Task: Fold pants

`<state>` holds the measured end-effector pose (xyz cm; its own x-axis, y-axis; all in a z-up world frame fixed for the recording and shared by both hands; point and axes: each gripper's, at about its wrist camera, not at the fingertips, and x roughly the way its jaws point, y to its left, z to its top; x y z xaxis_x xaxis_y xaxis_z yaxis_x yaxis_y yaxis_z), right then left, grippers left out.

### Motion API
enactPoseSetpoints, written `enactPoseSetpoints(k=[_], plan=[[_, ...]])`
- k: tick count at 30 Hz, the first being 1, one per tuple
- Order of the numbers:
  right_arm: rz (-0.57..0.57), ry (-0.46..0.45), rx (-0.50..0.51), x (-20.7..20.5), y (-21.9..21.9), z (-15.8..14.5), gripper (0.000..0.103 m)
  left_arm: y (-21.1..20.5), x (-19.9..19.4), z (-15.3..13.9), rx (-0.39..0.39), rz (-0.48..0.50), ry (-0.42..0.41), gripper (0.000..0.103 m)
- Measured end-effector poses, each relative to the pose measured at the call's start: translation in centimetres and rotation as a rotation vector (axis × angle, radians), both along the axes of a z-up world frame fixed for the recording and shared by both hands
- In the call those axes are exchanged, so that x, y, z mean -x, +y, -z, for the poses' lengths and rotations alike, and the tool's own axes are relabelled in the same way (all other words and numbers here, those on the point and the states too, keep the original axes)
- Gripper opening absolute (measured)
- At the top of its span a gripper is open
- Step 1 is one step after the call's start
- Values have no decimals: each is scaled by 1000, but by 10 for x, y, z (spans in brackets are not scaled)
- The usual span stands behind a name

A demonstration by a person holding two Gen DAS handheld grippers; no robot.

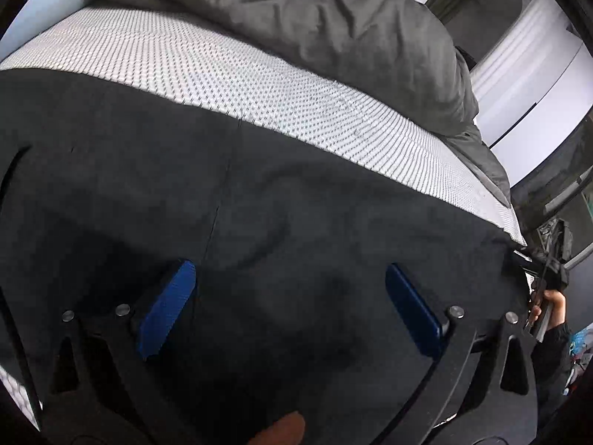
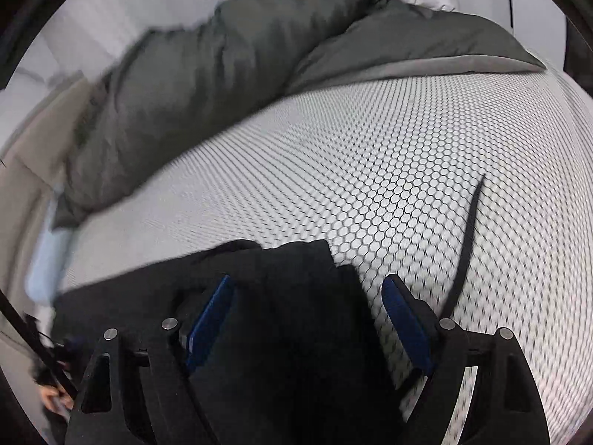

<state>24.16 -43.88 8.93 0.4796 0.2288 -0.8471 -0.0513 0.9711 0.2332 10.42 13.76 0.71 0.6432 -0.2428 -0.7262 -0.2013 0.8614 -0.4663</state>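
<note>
Dark pants (image 1: 259,204) lie flat on a bed (image 1: 185,66) beside a grey duvet (image 1: 333,18). The left tongs (image 1: 289,296) are spread wide above the pants, gripping nothing. The right tongs (image 2: 307,319) stand apart over the pants' edge, empty.

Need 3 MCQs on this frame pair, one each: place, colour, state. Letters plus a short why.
1. Where do the black pants lie?
A. on the patterned mattress
B. on a chair
C. on the floor

2. What colour are the gripper pads?
A. red
B. blue
C. green

3. State of the left gripper?
A. shut on the pants
B. shut, empty
C. open above the pants

A: dark cloth is spread over the honeycomb surface.
B: both views show blue pads.
C: its pads stand wide apart, pinching no cloth.
</note>
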Motion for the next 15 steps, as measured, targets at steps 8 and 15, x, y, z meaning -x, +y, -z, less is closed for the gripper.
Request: enactPoseSetpoints(k=[8, 15], plan=[[-78, -222, 178, 23, 32, -35, 33, 12, -11, 4, 33, 8, 14, 102], [42, -101, 274, -5, 39, 2, 50, 5, -19, -1, 31, -24, 19, 102]])
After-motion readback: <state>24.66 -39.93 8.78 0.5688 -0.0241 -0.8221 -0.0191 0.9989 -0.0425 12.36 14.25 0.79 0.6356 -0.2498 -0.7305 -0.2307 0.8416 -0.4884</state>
